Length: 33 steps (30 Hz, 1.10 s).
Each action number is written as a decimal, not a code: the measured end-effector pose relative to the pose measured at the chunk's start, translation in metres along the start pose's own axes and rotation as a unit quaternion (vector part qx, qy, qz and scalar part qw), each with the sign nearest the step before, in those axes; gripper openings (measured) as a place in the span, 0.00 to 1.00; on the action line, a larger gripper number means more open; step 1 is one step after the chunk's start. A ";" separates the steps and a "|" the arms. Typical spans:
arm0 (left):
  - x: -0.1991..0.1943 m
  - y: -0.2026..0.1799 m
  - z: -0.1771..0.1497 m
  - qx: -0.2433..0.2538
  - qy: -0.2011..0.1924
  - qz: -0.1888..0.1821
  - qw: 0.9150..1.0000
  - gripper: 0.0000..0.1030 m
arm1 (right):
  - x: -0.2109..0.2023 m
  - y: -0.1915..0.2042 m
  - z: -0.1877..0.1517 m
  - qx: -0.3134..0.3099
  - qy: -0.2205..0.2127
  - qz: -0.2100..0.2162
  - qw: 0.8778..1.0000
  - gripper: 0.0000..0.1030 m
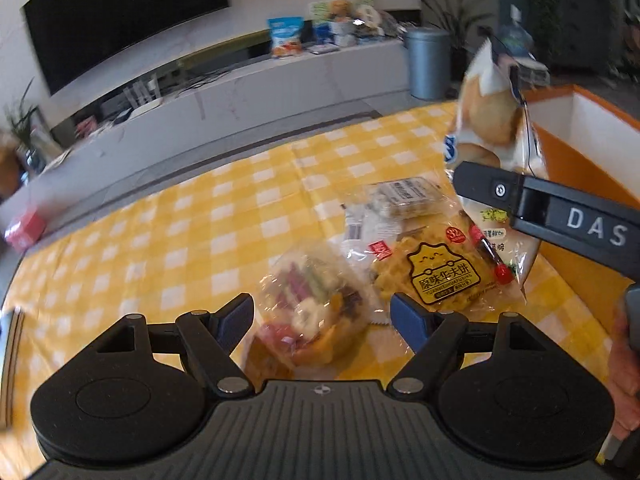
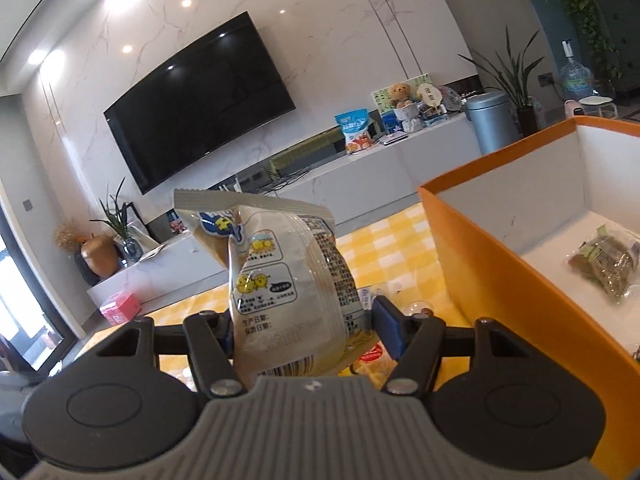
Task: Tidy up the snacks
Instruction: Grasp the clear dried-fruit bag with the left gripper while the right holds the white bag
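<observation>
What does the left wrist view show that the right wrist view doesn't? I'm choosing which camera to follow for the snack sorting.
Left wrist only: the open left tongs over a fruit pastry packet, beside a waffle packet, on the yellow checked cloth.
Right wrist only: a wrapped snack lying inside the orange box.
Both: the right tongs holding the cream snack bag, the box and the TV.

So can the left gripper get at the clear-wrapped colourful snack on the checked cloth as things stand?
Probably yes. The left gripper is open, and the clear-wrapped snack lies between its fingers, nothing covering it. The right gripper, holding the beige snack bag, is off to the side.
</observation>
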<state>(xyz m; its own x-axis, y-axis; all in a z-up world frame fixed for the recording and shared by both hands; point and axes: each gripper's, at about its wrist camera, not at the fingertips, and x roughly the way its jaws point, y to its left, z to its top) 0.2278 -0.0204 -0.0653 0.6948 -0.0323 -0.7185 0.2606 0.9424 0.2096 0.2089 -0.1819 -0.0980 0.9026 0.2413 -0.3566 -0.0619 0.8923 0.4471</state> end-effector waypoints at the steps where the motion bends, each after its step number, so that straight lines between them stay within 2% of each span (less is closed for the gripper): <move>1: 0.008 -0.006 0.004 0.018 0.018 0.005 1.000 0.91 | 0.000 0.000 0.000 0.004 -0.001 0.001 1.000 0.61; 3: 0.025 -0.013 0.008 0.037 0.047 0.022 0.998 0.91 | -0.002 -0.001 0.001 0.016 -0.003 0.009 1.000 0.61; 6: 0.044 -0.016 0.011 0.040 0.061 0.023 0.997 0.91 | -0.005 -0.006 0.003 0.027 -0.003 0.028 0.999 0.61; 9: 0.049 -0.022 0.011 0.059 0.045 0.044 0.996 0.92 | -0.005 -0.006 0.005 0.028 -0.005 0.035 0.999 0.61; 11: 0.050 -0.022 0.013 0.054 0.031 0.061 0.996 0.92 | -0.005 -0.006 0.005 0.024 -0.005 0.028 0.999 0.60; 14: 0.056 -0.019 0.013 0.053 0.036 0.062 0.996 0.92 | -0.003 -0.009 0.006 0.035 0.000 0.024 0.999 0.60; 16: 0.061 -0.018 0.011 0.060 0.034 0.075 0.995 0.92 | -0.003 -0.013 0.006 0.047 0.000 0.023 0.999 0.60; 20: 0.063 -0.017 0.011 0.073 0.019 0.079 0.994 0.95 | -0.004 -0.015 0.008 0.057 0.003 0.024 0.998 0.60; 25: 0.074 -0.012 0.009 0.066 0.033 0.076 0.994 0.97 | 0.001 -0.016 0.005 0.066 0.021 0.028 0.997 0.60; 27: 0.075 -0.008 0.009 0.058 0.034 0.063 0.996 0.87 | 0.001 -0.015 0.004 0.065 0.021 0.027 0.997 0.60; 29: 0.073 -0.003 0.010 0.035 0.034 0.057 0.997 0.69 | 0.000 -0.015 0.004 0.060 0.018 0.024 0.998 0.60; 31: 0.071 0.002 0.008 0.012 0.040 0.054 0.998 0.67 | 0.000 -0.015 0.005 0.061 0.017 0.023 0.998 0.60; 33: 0.068 0.003 0.005 0.011 0.040 0.054 0.998 0.63 | 0.001 -0.015 0.004 0.062 0.018 0.022 0.998 0.60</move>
<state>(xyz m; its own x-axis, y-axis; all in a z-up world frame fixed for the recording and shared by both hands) 0.2795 -0.0210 -0.1102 0.6645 0.0960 -0.7411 0.2019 0.9318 0.3017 0.2122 -0.1972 -0.1016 0.8837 0.2955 -0.3629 -0.0462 0.8267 0.5607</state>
